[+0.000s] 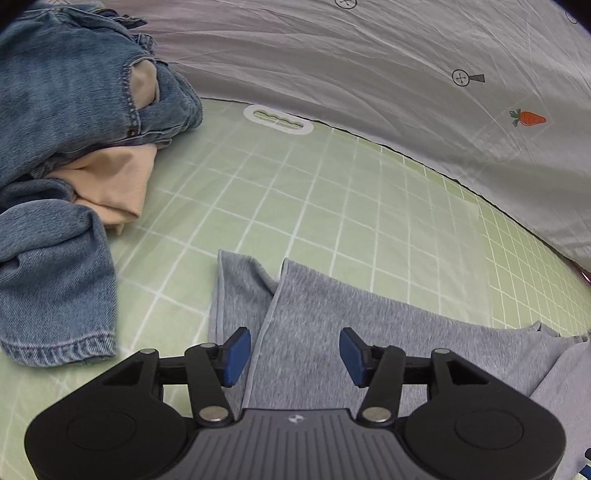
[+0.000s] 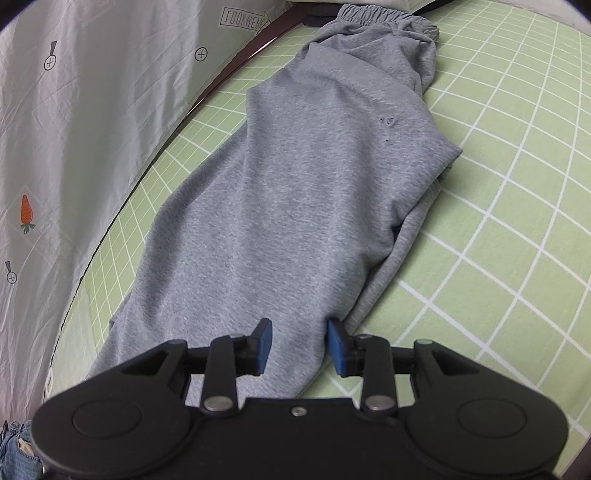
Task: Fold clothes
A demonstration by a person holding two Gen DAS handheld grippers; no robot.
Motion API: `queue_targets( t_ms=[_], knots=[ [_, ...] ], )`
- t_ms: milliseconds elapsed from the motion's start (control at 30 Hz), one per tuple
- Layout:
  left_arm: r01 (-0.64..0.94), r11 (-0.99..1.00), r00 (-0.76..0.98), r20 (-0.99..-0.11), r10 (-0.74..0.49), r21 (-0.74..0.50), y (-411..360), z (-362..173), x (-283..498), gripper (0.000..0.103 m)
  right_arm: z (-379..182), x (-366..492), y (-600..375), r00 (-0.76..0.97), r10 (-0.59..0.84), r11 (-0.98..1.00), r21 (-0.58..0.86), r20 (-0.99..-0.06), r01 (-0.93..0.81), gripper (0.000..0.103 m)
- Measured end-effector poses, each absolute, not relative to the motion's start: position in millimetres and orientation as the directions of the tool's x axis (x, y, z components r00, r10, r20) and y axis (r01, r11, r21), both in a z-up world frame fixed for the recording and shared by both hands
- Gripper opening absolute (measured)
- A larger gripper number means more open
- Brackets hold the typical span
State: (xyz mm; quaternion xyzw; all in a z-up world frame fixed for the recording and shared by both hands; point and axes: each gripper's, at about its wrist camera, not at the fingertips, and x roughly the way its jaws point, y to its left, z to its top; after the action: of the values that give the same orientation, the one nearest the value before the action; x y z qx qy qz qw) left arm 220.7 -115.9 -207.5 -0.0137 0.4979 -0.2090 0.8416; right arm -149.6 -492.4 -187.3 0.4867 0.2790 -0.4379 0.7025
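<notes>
Grey sweatpants (image 2: 314, 184) lie lengthwise on the green checked mat (image 2: 498, 192), folded leg over leg, with the elastic waistband (image 2: 384, 16) at the far end. In the left wrist view the two leg ends (image 1: 332, 325) lie flat, slightly spread at the hems. My left gripper (image 1: 295, 354) hovers over the upper leg end, its blue pads (image 1: 236, 354) wide apart with nothing pinched. Open as well, my right gripper (image 2: 299, 345) has its pads (image 2: 338, 347) standing either side of a strip of the grey cloth without squeezing it.
A heap of blue jeans (image 1: 55, 110) with a beige garment (image 1: 114, 184) tucked in it sits left of the leg ends. A pale sheet (image 1: 369, 55) printed with carrots borders the mat (image 1: 332, 203). A white handle slot (image 1: 279, 120) marks the mat's far edge.
</notes>
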Motion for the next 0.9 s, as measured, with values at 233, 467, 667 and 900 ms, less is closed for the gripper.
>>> queue_targets(
  t_ms=[233,467,667,900],
  knots=[
    [0.395,0.89,0.437,-0.806,-0.398,-0.225,-124.1,-210.0,227.6,0.002,-185.9,-122.3,-489.4,0.391,-0.342,0.188,0.346,-0.854,0.919,0.035],
    [0.312,0.932,0.569,-0.75,-0.337,-0.183,-91.0,-177.5,223.4,0.002,-185.5,-113.1,-488.0,0.348,-0.335,0.228,0.283,-0.875,0.932,0.035],
    [0.116,0.983,0.579,-0.795,-0.181,-0.138,-65.4,-188.1,236.6,0.003,-186.9,-108.3,-488.1,0.368,-0.31,0.266,0.292,-0.876,0.919,0.035],
    [0.198,0.958,0.557,-0.779,-0.286,-0.209,-76.5,-172.9,214.6,0.031,-176.4,-125.0,-491.1,0.431,-0.341,0.254,0.359,-0.836,0.898,0.038]
  ],
)
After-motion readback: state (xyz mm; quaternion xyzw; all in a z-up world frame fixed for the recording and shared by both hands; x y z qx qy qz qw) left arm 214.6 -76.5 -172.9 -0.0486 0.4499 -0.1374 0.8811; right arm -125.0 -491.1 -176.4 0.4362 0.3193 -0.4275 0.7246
